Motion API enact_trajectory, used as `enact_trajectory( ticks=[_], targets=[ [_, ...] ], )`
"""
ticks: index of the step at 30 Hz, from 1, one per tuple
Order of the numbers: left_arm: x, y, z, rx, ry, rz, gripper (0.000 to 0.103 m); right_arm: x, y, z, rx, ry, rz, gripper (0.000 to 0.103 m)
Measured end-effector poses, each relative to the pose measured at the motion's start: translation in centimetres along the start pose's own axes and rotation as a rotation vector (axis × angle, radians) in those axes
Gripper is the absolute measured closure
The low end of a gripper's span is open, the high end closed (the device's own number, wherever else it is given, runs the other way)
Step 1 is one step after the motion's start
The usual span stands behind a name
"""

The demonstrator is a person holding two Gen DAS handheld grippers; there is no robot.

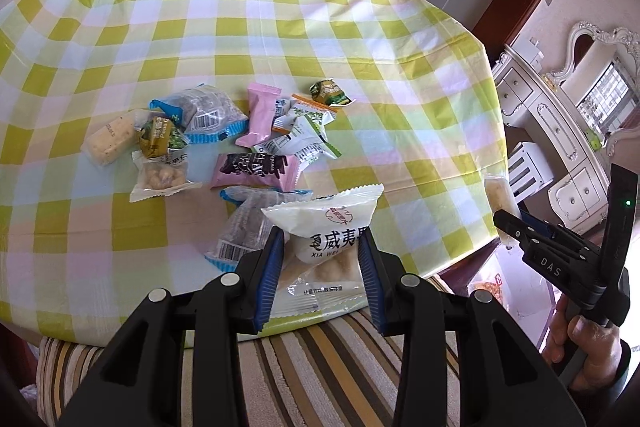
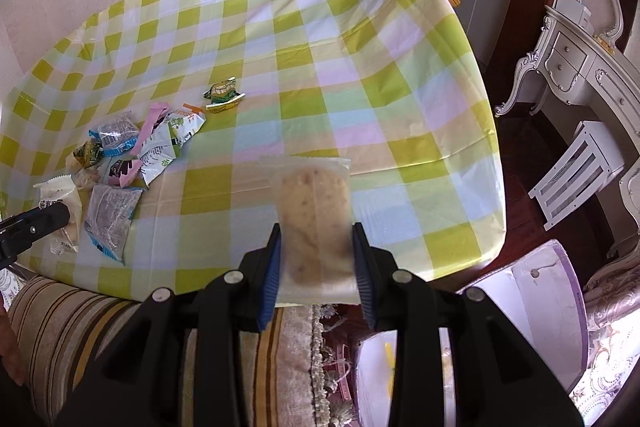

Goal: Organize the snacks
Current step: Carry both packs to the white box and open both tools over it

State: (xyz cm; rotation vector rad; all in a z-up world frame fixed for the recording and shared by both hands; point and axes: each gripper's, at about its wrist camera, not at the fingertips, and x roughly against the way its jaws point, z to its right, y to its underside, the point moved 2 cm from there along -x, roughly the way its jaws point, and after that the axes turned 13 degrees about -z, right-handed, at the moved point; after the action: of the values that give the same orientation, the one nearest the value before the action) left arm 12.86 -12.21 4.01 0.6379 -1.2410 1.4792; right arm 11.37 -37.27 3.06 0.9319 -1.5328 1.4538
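The left gripper is clamping a white snack packet between its blue pads; the packet is showing large Chinese characters above the Latin letters "XIA WE", with small print lower down. It is hanging over the near edge of the checked tablecloth, just in front of the heap of snacks, where barcodes are showing on clear blue-edged packets. The right gripper is pinching a clear unmarked wrapper with a pale speckled bar inside, above the table's near edge. Seen from the left wrist, its body is reading "DAS".
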Motion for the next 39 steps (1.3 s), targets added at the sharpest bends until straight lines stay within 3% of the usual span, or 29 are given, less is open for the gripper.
enact_trajectory(
  ticks=[13, 26, 39],
  targets=[
    [-3.6, 0.0, 10.0, -0.226, 0.081, -0.094, 0.066, 0.0, 2.7, 8.4, -0.146, 0.081, -0.016, 0.069],
    [-9.0, 1.9, 19.5, -0.445, 0.193, -0.278, 0.066, -2.8, 6.6, 14.4, -0.252, 0.148, -0.115, 0.069],
    [-12.7, 3.4, 23.3, -0.524, 0.222, -0.406, 0.066, -5.0, 9.0, 17.0, -0.304, 0.164, -0.182, 0.069]
  ],
)
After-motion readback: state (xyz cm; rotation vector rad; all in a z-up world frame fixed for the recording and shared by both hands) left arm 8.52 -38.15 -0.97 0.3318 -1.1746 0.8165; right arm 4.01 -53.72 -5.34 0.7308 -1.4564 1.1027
